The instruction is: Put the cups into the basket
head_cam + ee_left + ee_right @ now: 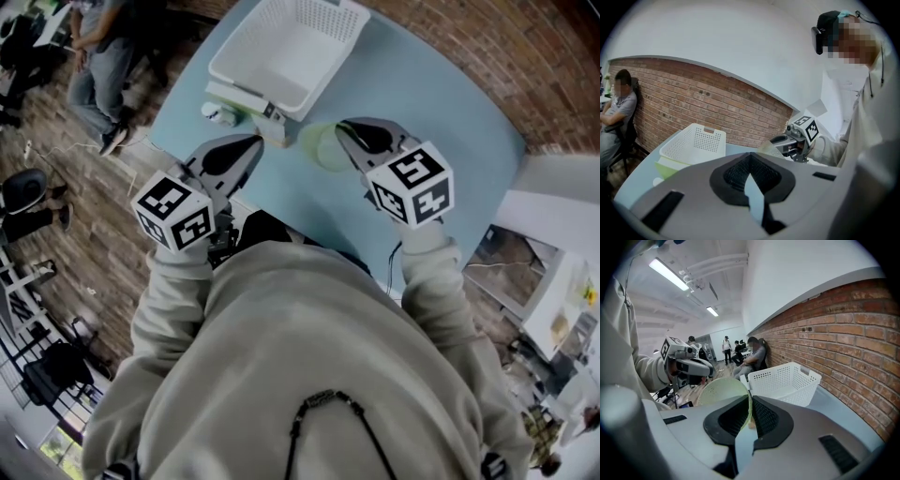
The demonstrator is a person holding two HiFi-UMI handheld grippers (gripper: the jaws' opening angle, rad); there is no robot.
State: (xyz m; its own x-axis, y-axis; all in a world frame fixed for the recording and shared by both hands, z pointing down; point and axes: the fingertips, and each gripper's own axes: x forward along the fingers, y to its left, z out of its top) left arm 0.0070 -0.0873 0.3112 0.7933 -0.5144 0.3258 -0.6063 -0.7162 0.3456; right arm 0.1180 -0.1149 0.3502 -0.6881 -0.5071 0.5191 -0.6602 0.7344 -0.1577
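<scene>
Currently pinching the pale green cup (724, 390) by its thin side wall in the right gripper (751, 404), near the white basket (787, 380) at the far edge of the desk (450, 103). Probably light, thin plastic, somewhat flexible and smooth: best gripped at the rim, firmly enough not to slip, gently enough not to buckle. Over on the left gripper (750, 161), closed with nothing between.
</scene>
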